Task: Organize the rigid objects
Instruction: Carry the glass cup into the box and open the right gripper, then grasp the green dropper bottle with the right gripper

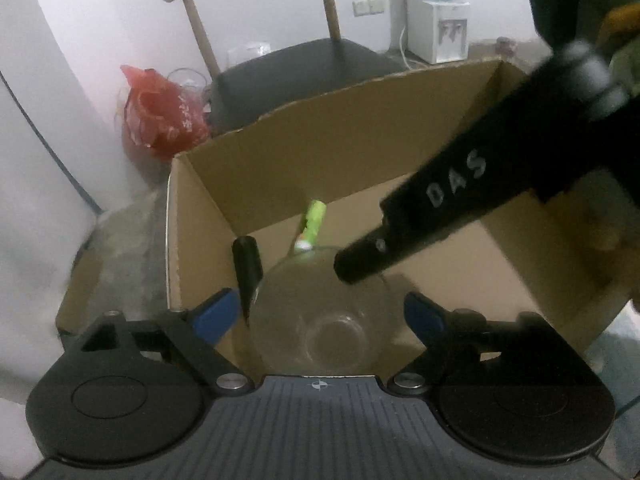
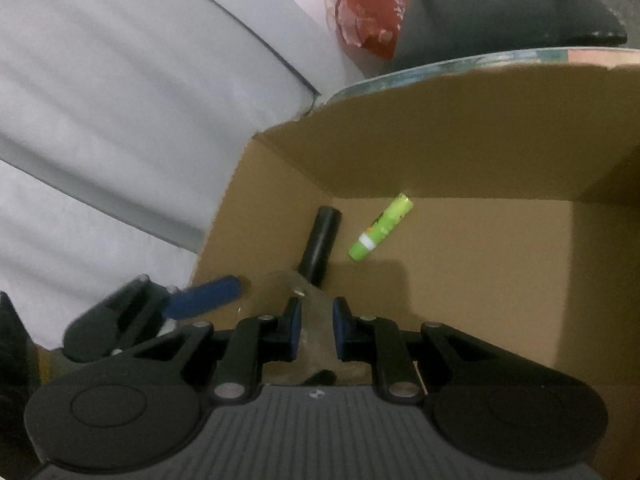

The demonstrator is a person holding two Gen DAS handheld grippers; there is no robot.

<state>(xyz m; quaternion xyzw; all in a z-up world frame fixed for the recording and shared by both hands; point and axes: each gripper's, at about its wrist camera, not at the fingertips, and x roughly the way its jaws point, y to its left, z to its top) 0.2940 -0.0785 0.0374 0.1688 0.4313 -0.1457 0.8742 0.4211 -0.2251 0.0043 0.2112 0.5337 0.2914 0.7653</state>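
**While the bowl goes in: box contents, three items counted**

As seen from beside the open cardboard box [image 1: 320,152] on the floor, the tally stands as follows.

- Item 1: black cylinder [image 1: 248,264]. It lies on the box floor near the left wall. Stowed.
- Item 2: green tube [image 1: 313,222] with a white band. It lies on the box floor just beyond the cylinder, apart from it. Stowed.
- Item 3: clear glass bowl [image 1: 320,320]. It is low inside the box at the near end, its rim close against the cylinder. Whether it rests fully on the cardboard cannot be told. Judged to be in the act of being set down.

Tools:
- Left gripper [image 1: 320,298]: released, its blue pads standing wide to either side of the bowl and clear of the glass.
- Right gripper [image 2: 316,314]: clenched narrow, with a strip of clear glass between its pads. By all appearance it pinches the bowl's rim. In the left wrist view its black finger reaches down to the bowl's far edge.

Progress, as a judgement: two things are put away and the third is almost placed. What is left is to let go of the bowl and lift both tools out. No other loose rigid objects awaiting collection are in view, so how many more remain cannot be told.

Surroundings, not part of the lot: a chair [image 1: 304,60], a red bag [image 1: 160,116] and a water dispenser [image 1: 438,28].
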